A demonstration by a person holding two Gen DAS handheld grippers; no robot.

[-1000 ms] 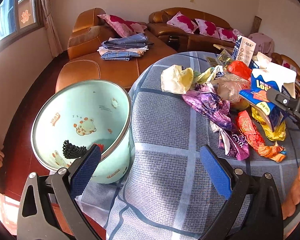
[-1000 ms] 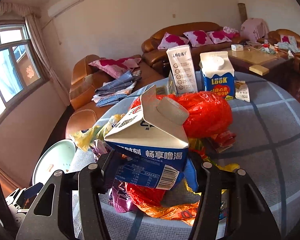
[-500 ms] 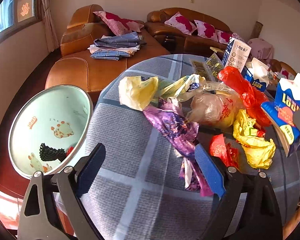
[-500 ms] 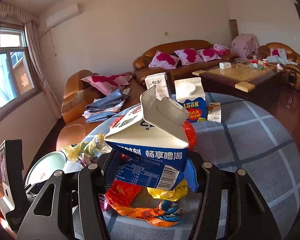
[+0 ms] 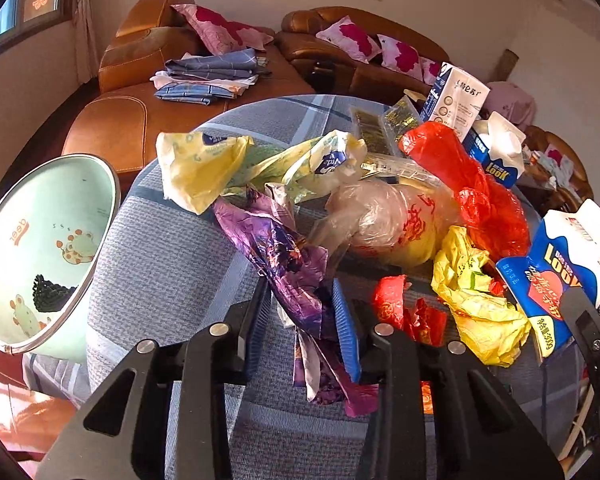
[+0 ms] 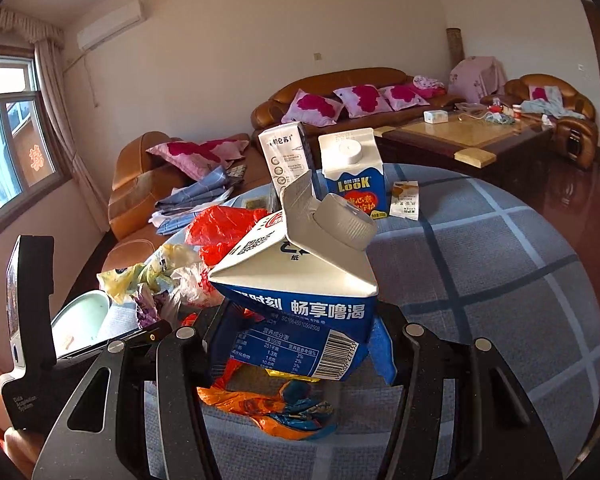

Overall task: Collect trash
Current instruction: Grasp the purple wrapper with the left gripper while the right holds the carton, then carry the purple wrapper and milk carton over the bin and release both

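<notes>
A crumpled purple wrapper (image 5: 276, 248) lies at the near edge of a trash heap on the blue plaid table (image 5: 168, 248). My left gripper (image 5: 302, 300) has its jaws closing, and its blue pads meet the wrapper's lower end on both sides. To the left, beside and below the table edge, is a mint-green bin (image 5: 48, 240) with a dark scrap inside. My right gripper (image 6: 300, 328) is shut on a blue-and-white milk carton (image 6: 300, 280) and holds it above the table. The left wrist view shows this same carton (image 5: 560, 264) at far right.
The heap holds yellow bags (image 5: 196, 164), a clear bag (image 5: 388, 220), a red bag (image 5: 472, 184), a yellow wrapper (image 5: 476, 300) and a red wrapper (image 5: 400, 308). Two cartons (image 6: 352, 176) stand upright behind it. An orange wrapper (image 6: 268, 404) lies under the held carton. Leather sofas lie beyond the table.
My left gripper has moved right from the bin to the heap, and its jaws have narrowed around the purple wrapper. The right gripper has drifted sideways, still gripping the carton.
</notes>
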